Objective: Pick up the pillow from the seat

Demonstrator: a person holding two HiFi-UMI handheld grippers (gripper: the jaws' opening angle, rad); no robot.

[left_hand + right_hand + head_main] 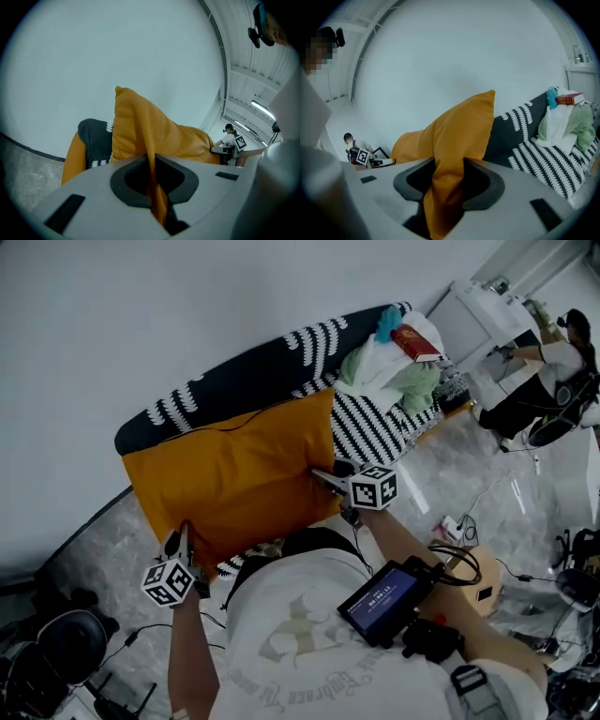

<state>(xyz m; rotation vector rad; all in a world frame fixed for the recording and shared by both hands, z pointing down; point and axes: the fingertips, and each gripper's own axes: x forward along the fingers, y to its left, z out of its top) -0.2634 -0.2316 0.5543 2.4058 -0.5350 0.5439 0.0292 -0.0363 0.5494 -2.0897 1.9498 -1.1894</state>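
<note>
A large orange pillow (234,474) stands lifted in front of the black-and-white patterned seat (375,423). My left gripper (178,554) is shut on the pillow's lower left corner; in the left gripper view a thin fold of orange cloth (152,187) runs between the jaws. My right gripper (328,482) is shut on the pillow's right edge, where a thicker bunch of orange cloth (445,187) fills the gap between the jaws. The pillow (454,131) hides much of the seat behind it.
A heap of white and green cloth (389,371) with a red book (417,343) lies on the seat's right end. A white wall (141,315) stands behind. Cables and a small box (478,592) lie on the marble floor at right; a person (553,371) stands far right.
</note>
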